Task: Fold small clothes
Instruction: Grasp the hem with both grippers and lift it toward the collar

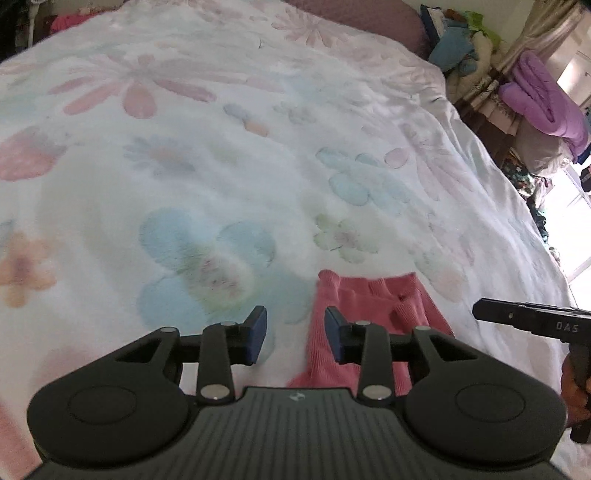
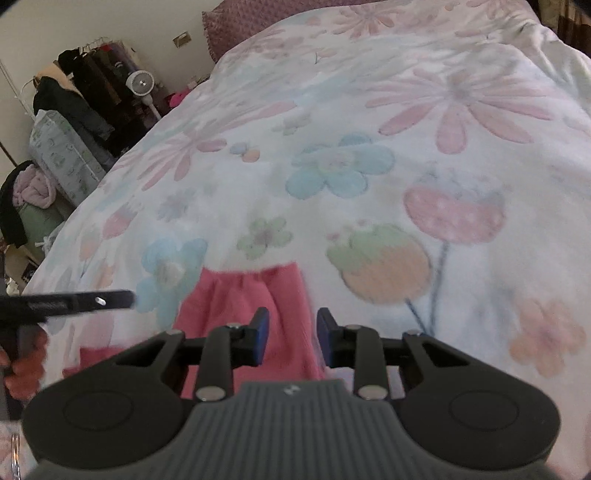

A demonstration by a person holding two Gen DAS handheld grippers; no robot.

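Observation:
A small pink ribbed garment (image 1: 369,295) (image 2: 236,291) lies crumpled on the floral bedspread (image 1: 221,166) (image 2: 406,147), close in front of both grippers. My left gripper (image 1: 295,334) is open; its right finger (image 1: 334,334) hangs over the garment's left edge, and its left finger is over bare bedspread. My right gripper (image 2: 293,334) is open above the garment's right part, with pink cloth showing in the gap and the pads not pressing on it. Each gripper shows side-on in the other's view, the right gripper (image 1: 532,321) at the right edge and the left gripper (image 2: 74,301) at the left edge, each held by a hand.
A purple pillow (image 1: 351,18) (image 2: 251,22) lies at the head of the bed. Right of the bed stand a heap of clothes (image 1: 461,48) and a purple quilt (image 1: 539,96). Left of it are a rack of dark clothes (image 2: 88,81) and a white fan (image 2: 138,83).

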